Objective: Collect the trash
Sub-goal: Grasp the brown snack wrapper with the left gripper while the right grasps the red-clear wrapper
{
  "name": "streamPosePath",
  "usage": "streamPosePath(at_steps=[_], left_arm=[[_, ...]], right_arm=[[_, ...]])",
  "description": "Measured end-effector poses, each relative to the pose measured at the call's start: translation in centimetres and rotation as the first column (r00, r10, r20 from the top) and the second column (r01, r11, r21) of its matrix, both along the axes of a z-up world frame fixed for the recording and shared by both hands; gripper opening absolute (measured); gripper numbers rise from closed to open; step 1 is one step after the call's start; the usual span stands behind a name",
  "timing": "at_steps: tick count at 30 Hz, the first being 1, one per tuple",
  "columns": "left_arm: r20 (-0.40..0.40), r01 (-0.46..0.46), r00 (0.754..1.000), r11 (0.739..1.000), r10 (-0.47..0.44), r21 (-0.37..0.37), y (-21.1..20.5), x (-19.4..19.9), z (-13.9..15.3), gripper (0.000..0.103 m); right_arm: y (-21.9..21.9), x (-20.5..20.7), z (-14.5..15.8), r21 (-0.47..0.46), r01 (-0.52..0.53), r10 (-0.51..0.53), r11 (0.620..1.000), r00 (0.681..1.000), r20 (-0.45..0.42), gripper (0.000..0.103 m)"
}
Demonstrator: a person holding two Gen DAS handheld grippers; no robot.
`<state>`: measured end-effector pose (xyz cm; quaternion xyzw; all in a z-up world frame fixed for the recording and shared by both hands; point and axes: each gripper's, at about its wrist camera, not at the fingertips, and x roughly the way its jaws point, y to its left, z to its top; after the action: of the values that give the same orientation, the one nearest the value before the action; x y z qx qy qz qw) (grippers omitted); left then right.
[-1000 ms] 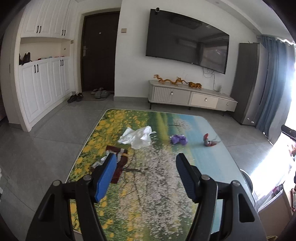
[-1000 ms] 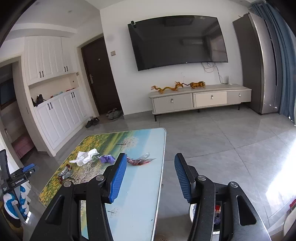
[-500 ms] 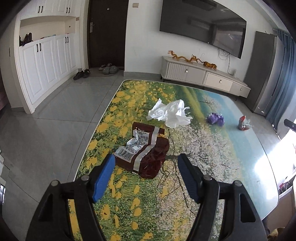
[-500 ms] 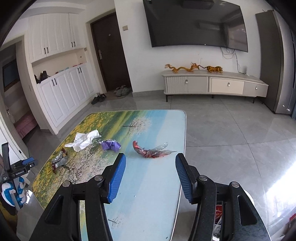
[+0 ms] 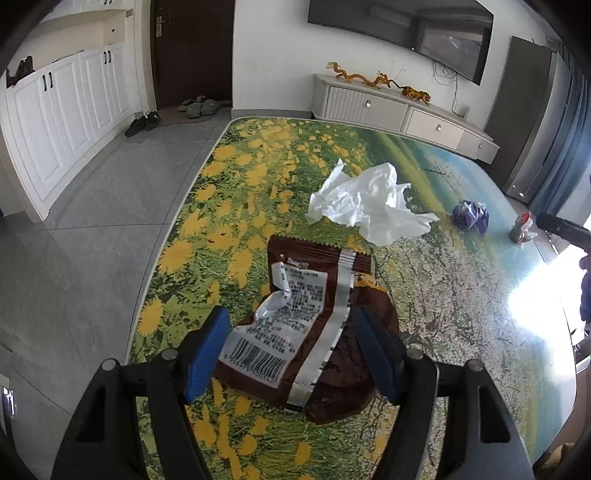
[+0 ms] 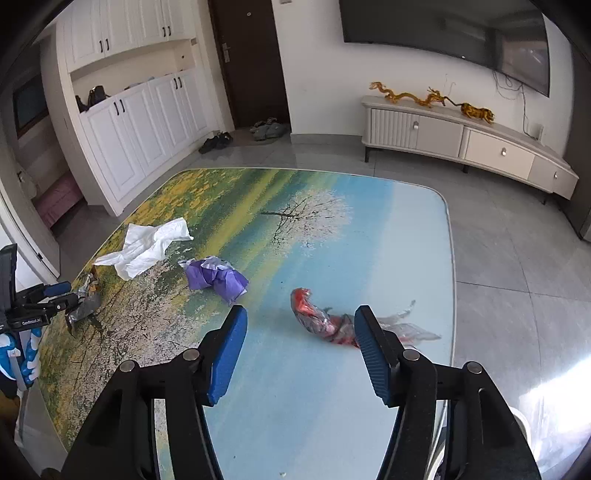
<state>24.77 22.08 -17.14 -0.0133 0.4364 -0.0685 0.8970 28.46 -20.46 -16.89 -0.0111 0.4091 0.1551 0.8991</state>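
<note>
A brown snack wrapper [image 5: 314,325] with a white barcode label lies on the picture-printed table [image 5: 229,206]. My left gripper [image 5: 291,321] hangs open over it, a blue pad on each side, neither pressing it. Beyond lie a crumpled white tissue [image 5: 369,206], a purple wrapper [image 5: 471,216] and a red-and-clear wrapper [image 5: 521,229]. In the right wrist view my right gripper [image 6: 301,321] is opening just before the red-and-clear wrapper [image 6: 321,321], which lies partly between its fingers, untouched. The purple wrapper [image 6: 216,277] and tissue [image 6: 147,247] lie to its left, the left gripper [image 6: 44,302] at the far left.
A grey tiled floor [image 5: 85,229] surrounds the table. White cupboards [image 5: 62,110] stand at the left, a dark door [image 5: 192,51] and shoes [image 5: 142,120] behind. A low TV cabinet [image 6: 461,140] with golden figures stands under a wall screen [image 6: 443,33]. A white bin's rim [image 6: 521,424] shows at the right.
Both grippers have come down and forward over the table. The left now straddles the brown wrapper; the right has reached the red-and-clear wrapper and its jaws stand wider.
</note>
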Motion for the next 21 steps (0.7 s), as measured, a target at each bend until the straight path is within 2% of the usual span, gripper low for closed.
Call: streamPosePath(at_steps=[5,12,13,15,17,19,21], left_arm=[[-0.005,0.017,1.000,1.000,-0.017,0.014,-0.6,0.2,-0.7,0.068],[-0.022,0.029,0.999,0.999,-0.028,0.027,-1.4,-0.3,-1.6,0.064],[-0.021,0.025,0.999,0.999,-0.024,0.034,-1.5,-0.4,-1.6,0.060],[-0.020,0.028,0.999,0.999,-0.028,0.030,-1.6,-0.6,-1.5,0.049],[-0.022,0.036,0.999,0.999,-0.036,0.023,-1.8,-0.9,-1.4,0.027],[-0.024,0.036,0.999,0.999,-0.035,0.031,-2.1,-1.2,-1.3,0.016],[-0.021,0.034,0.999,0.999,-0.033,0.041,-2.4,-1.5,-1.3,0.013]], right_arm=[[1.0,1.5,-1.6,-0.045,-0.009,0.008,0.999,1.000,-0.025,0.061],[0.1,2.2,-3.4,-0.037,0.020,-0.022,0.999,0.998,-0.063,0.027],[0.1,2.2,-3.5,-0.032,0.019,-0.021,0.999,0.998,-0.063,0.021],[0.0,2.0,-3.5,-0.018,0.019,-0.020,1.000,0.998,-0.061,0.018],[0.0,2.0,-3.6,-0.004,0.017,-0.017,1.000,0.998,-0.060,0.016],[-0.1,1.7,-3.6,0.004,0.019,-0.019,1.000,0.998,-0.059,0.015],[-0.2,1.2,-3.6,0.017,0.024,-0.023,1.000,0.998,-0.059,0.014]])
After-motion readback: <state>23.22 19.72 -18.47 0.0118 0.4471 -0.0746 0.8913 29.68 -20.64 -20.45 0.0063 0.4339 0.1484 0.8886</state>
